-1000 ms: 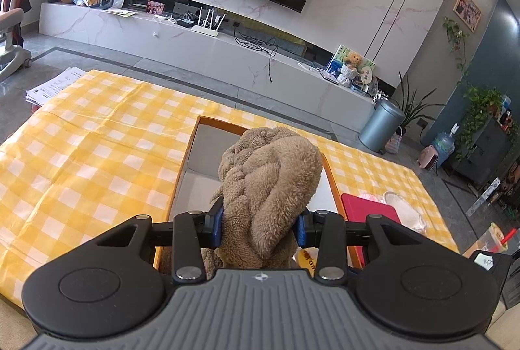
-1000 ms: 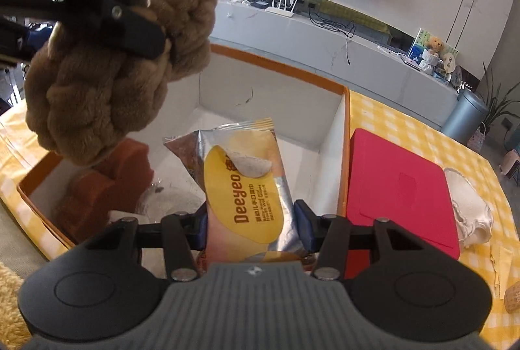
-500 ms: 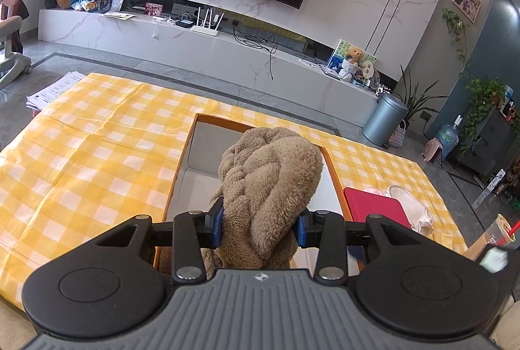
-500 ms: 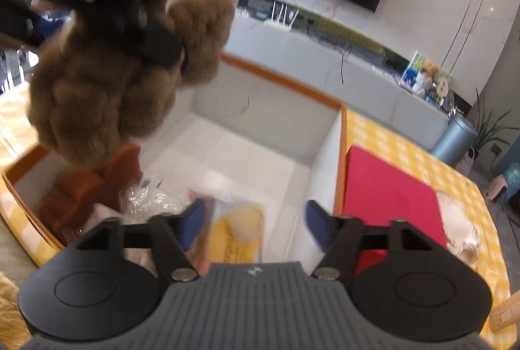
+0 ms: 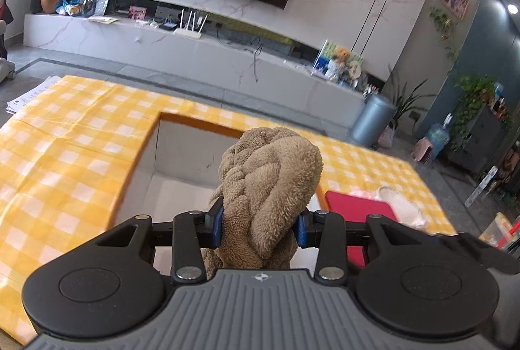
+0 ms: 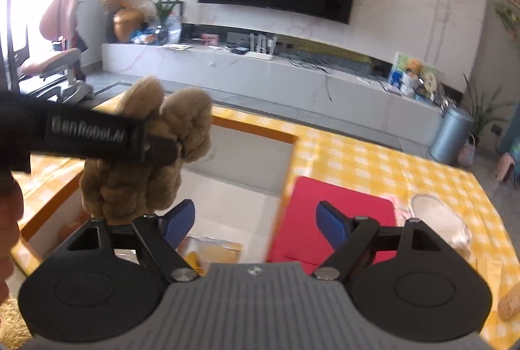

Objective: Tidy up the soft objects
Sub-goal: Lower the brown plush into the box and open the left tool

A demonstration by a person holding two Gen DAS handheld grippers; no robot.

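One plush toy [image 5: 266, 181] sits clamped in left gripper [image 5: 260, 225]; right gripper [image 6: 255, 221] opening, empty.

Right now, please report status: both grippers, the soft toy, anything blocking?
Left gripper shut on brown plush toy, above the box. Right gripper opening, nothing between pads; snack packet lies below. Nothing blocking.

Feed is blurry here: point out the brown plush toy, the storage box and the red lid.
brown plush toy [image 5: 269, 174]: left wrist view, its fuzzy upper body.
storage box [image 5: 191, 119]: left wrist view, far orange rim.
red lid [image 6: 338, 203]: right wrist view, its flat top.
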